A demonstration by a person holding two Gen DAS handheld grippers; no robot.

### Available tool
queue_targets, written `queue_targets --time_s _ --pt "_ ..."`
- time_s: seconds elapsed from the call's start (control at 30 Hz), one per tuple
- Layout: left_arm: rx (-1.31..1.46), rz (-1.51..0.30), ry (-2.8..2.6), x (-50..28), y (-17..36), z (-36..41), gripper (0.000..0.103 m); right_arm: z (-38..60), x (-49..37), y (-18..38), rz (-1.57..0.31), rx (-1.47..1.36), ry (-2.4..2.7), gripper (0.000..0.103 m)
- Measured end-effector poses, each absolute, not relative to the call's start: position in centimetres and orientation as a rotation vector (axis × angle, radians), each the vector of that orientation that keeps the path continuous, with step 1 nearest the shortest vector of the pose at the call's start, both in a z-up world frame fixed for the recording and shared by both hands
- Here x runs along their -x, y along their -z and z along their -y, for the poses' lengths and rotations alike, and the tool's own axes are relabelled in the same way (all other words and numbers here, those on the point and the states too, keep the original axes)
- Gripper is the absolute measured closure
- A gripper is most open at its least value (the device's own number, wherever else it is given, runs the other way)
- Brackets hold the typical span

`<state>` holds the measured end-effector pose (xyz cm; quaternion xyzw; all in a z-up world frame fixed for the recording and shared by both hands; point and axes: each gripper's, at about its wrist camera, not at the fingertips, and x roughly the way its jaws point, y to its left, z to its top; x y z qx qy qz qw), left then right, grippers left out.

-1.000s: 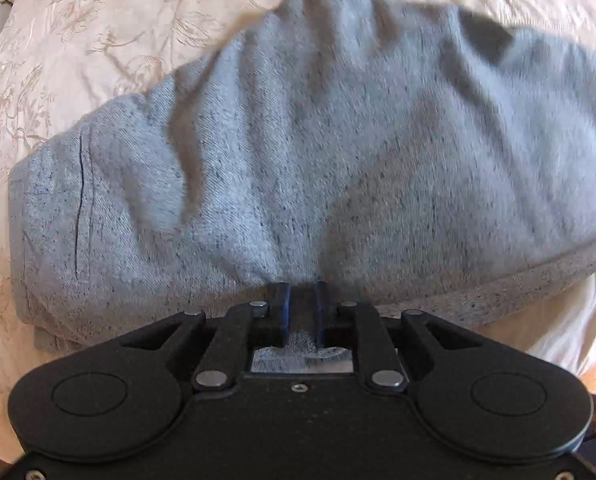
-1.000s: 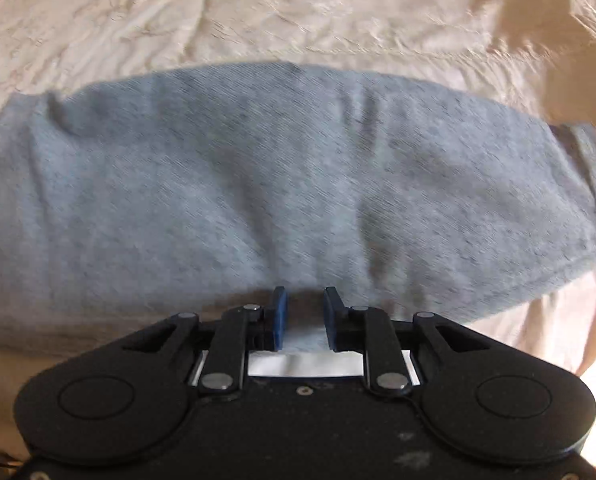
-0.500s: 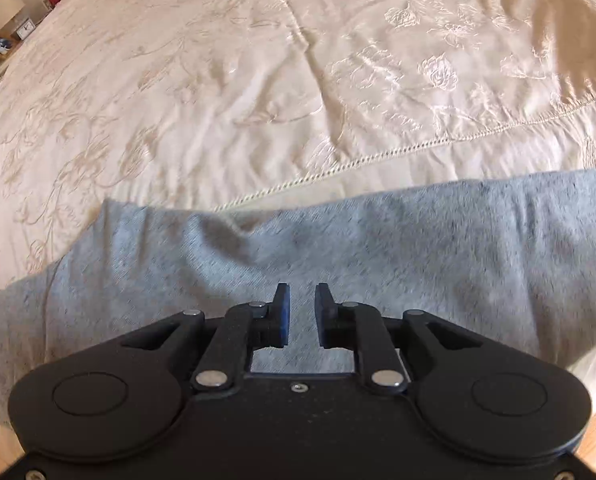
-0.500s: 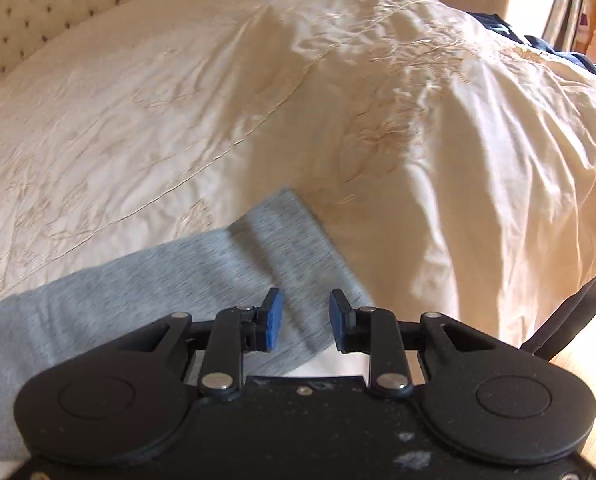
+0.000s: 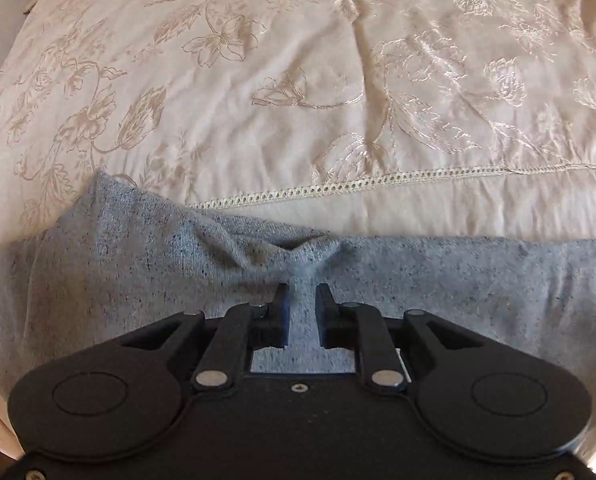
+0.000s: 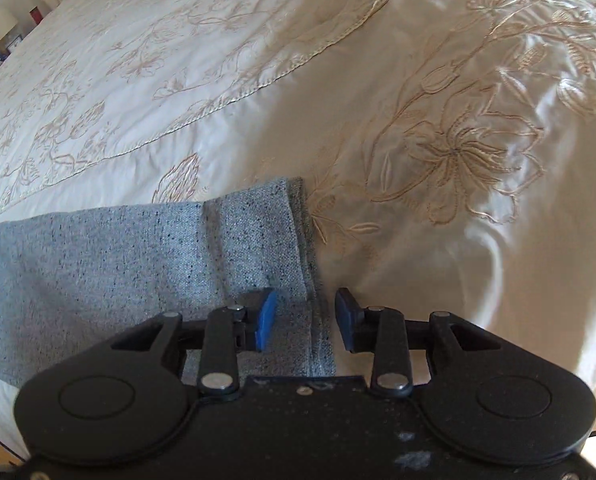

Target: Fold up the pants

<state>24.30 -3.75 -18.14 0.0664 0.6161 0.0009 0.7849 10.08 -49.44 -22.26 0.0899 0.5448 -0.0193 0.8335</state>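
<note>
The grey sweatpants [image 5: 138, 264] lie as a long band across the near edge of the bed, on the cream embroidered bedspread [image 5: 298, 80]. The left tongs [image 5: 301, 312] hang low over the cloth with a narrow gap between the fingers, a small raised pucker of fabric just beyond the tips; nothing looks clamped. The right tongs [image 6: 304, 320] stand wide apart, straddling the hemmed cuff end [image 6: 298, 240] of the leg, the left finger over grey knit and the right finger over bare bedspread. My reading is that the lengthwise fold is laid and the crosswise fold comes next: both tongs are placing themselves to take a fresh grip. The right one would need to settle onto the cuff and shut through both layers; the left would need to pinch that pucker or the far edge squarely, so the layers travel together rather than sliding apart when lifted.
</note>
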Motion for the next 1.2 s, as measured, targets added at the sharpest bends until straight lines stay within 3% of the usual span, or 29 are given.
queue_targets --time_s 0.23,0.27,0.3,0.33,0.53,0.7,0.8,0.93,1.0,1.2 --pt "-0.126 -1.332 0.086 -20.3 16.4 5.6 0.079 50.7 -10.5 23.4 -1.157 -0.246 -0.033 0.060" --pt "-0.126 -1.336 0.099 -19.7 16.2 5.9 0.079 50.8 -10.4 23.2 -1.165 -0.266 -0.046 0.065" --pt "-0.127 -1.336 0.112 -19.6 16.2 6.8 0.079 51.2 -10.2 23.1 -1.175 -0.305 -0.071 0.084" --pt "-0.126 -1.333 0.128 -19.4 16.2 7.6 0.079 51.6 -10.1 23.1 -1.185 -0.362 -0.091 0.089" --pt "-0.159 -1.282 0.206 -20.8 16.4 12.6 0.079 51.6 -8.7 19.2 -1.100 -0.432 -0.061 0.092" --pt "-0.207 -1.292 0.214 -24.6 19.9 16.6 0.080 50.5 -8.6 16.1 -1.067 -0.398 -0.061 0.092" --pt "-0.309 -1.286 0.210 -25.6 22.0 18.5 0.091 50.2 -8.7 15.0 -1.062 -0.406 -0.061 0.092" --pt "-0.322 -1.250 0.220 -25.5 20.5 19.0 0.090 49.3 -8.7 13.5 -1.053 -0.378 -0.073 0.092" --pt "-0.220 -1.232 0.227 -24.4 18.6 17.6 0.082 49.0 -8.8 13.0 -1.049 -0.372 -0.074 0.092" --pt "-0.173 -1.270 0.269 -18.0 17.7 16.1 0.082 47.9 -8.7 11.5 -1.034 -0.355 -0.080 0.092"
